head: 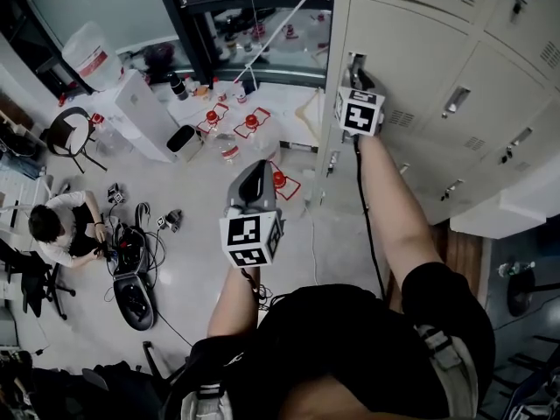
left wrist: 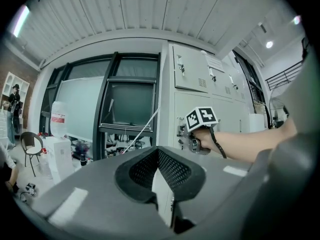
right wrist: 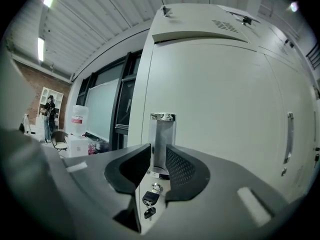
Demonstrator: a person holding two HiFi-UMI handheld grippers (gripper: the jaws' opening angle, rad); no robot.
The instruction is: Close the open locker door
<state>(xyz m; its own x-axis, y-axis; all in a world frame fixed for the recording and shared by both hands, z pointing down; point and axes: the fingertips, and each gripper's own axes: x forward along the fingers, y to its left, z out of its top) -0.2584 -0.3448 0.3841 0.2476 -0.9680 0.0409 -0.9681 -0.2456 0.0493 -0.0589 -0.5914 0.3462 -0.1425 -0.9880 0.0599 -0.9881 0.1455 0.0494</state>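
— Looking for the door [right wrist: 225,134]?
— Dead ahead of the right gripper [right wrist: 158,150], face-on, filling most of that view. Set in the locker bank [head: 490,77].
— And the handle [right wrist: 162,131]?
— Right between the jaws, near the door's edge on the window [right wrist: 107,109] side. Stands upright, long axis top to bottom, crossing the jaws squarely. Looks clamped, with a pad on either flank and keys [right wrist: 148,200] hanging just below.
— Left gripper [left wrist: 159,151]?
— Tips together on nothing. Hangs well apart from the lockers, so clearly the farther of the two.
— Which way to go, then?
— Probably straight along the right jaws' line, into the bank, keeping the grip square on that upright handle. Can't tell from here how far ajar
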